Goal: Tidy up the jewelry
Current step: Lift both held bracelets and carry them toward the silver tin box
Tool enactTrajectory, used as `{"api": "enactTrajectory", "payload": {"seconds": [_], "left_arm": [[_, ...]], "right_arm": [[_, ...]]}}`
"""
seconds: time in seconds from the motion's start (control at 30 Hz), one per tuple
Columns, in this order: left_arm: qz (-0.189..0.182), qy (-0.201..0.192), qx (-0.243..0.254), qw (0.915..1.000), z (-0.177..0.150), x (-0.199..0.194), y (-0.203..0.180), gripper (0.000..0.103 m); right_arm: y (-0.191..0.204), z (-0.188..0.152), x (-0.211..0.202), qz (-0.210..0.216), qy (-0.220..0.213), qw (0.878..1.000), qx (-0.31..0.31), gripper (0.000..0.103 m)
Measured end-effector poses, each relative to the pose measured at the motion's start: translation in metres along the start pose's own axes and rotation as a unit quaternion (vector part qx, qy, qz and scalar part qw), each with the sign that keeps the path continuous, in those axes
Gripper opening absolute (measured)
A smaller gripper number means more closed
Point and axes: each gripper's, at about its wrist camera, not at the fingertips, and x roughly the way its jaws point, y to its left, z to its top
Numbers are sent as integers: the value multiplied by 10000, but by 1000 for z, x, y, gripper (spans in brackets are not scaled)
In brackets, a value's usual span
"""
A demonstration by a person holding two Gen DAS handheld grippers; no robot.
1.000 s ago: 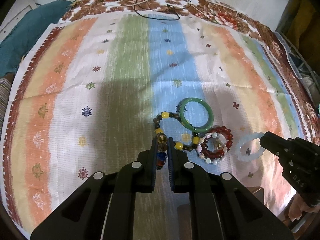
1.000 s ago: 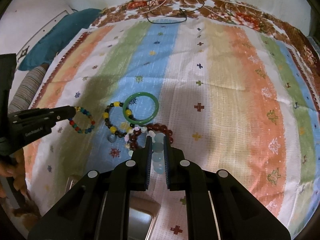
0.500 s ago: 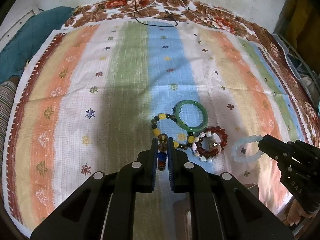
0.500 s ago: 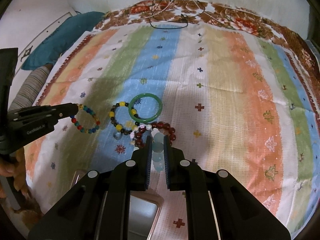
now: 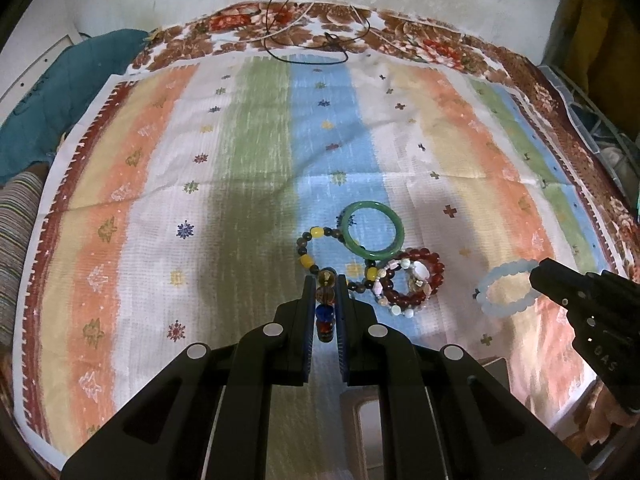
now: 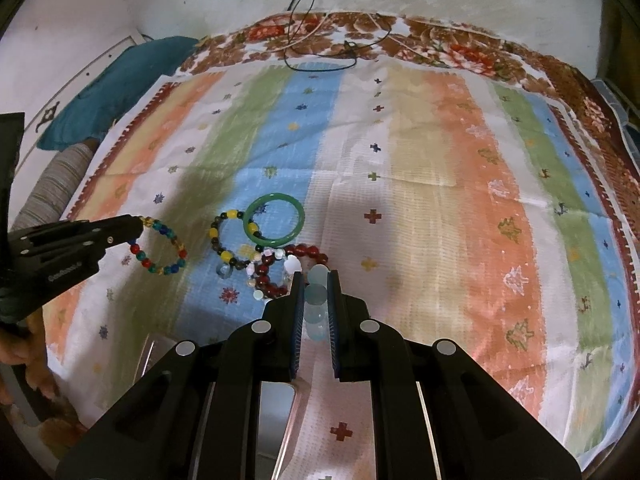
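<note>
My left gripper (image 5: pixel 325 280) is shut on a multicoloured bead bracelet (image 6: pixel 160 246) and holds it above the striped cloth. My right gripper (image 6: pixel 314 276) is shut on a pale blue bead bracelet (image 5: pixel 506 288) and holds it up too. On the cloth lie a green jade bangle (image 5: pixel 373 236), a dark bracelet with yellow beads (image 5: pixel 316 254), and a red bead bracelet (image 5: pixel 416 282) tangled with a white and pink one. The same pile shows in the right wrist view, with the bangle (image 6: pixel 274 226) at its far side.
A metal tray (image 6: pixel 276 408) lies at the near edge under my grippers. Black and white cords (image 5: pixel 308 36) lie at the far edge of the cloth. A teal cushion (image 6: pixel 116 84) sits at the far left.
Both grippers have risen and drawn back with their bracelets, so the pile on the cloth looks smaller and farther away. The bracelets on the cloth have not moved.
</note>
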Motion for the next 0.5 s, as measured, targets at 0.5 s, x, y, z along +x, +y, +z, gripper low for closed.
{"api": "enactTrajectory", "payload": {"seconds": [0.5], "left_arm": [[-131, -320, 135, 9993, -16, -35, -11, 9]], "right_arm": [[5, -13, -22, -57, -264, 9996, -55, 12]]}}
